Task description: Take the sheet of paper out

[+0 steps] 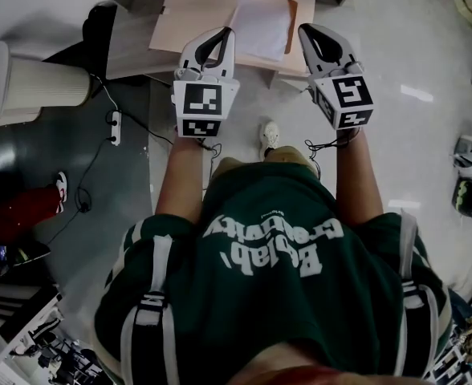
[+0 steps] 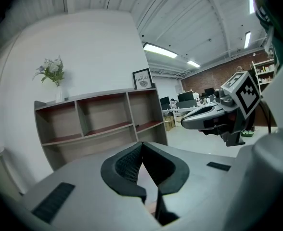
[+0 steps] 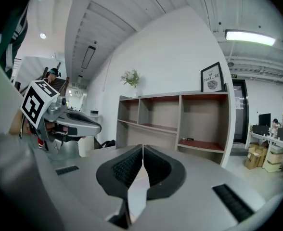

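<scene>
A white sheet of paper (image 1: 262, 26) lies on an open beige folder (image 1: 192, 18) on the table (image 1: 132, 50) at the top of the head view. My left gripper (image 1: 225, 34) hangs over the folder's near edge, just left of the sheet, shut and empty. My right gripper (image 1: 305, 30) is just right of the sheet, also shut with nothing in it. In the left gripper view the jaws (image 2: 141, 144) meet at the tips; in the right gripper view the jaws (image 3: 142, 147) meet too. Neither gripper view shows the paper; both look at a shelf unit.
An empty open shelf unit (image 2: 98, 124) (image 3: 180, 119) stands against the white wall, with a vase of flowers (image 2: 52, 73) and a framed picture (image 2: 142, 79) on top. A white cylinder (image 1: 47, 83) and a power strip (image 1: 115, 127) are on the left.
</scene>
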### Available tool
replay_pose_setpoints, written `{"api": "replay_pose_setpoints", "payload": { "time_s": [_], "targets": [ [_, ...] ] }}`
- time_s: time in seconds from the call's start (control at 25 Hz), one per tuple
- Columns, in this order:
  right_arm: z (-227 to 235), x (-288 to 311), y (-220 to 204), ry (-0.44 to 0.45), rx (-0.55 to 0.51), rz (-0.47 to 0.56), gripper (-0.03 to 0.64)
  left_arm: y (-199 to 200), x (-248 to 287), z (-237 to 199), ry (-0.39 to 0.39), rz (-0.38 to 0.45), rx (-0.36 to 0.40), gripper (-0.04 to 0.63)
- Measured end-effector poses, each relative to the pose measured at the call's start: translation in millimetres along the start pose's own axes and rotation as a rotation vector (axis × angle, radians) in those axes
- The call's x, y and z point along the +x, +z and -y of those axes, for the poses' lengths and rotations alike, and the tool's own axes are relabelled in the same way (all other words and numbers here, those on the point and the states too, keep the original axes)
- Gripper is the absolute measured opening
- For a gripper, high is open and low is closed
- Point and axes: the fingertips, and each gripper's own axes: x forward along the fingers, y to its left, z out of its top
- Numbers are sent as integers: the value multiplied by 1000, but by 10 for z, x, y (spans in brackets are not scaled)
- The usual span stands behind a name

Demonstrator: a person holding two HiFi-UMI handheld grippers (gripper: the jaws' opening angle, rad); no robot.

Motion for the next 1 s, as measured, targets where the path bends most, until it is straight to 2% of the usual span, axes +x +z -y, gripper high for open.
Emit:
{"api": "replay_pose_setpoints", "payload": {
  "time_s": [0.48, 1.0],
  "targets": [
    [350, 354, 20, 61, 15, 18, 35, 38, 457, -40, 32, -18, 2, 18],
    [431, 509, -8, 83, 26, 5, 35, -105, 578, -137, 47, -58, -2, 18]
  ]
}}
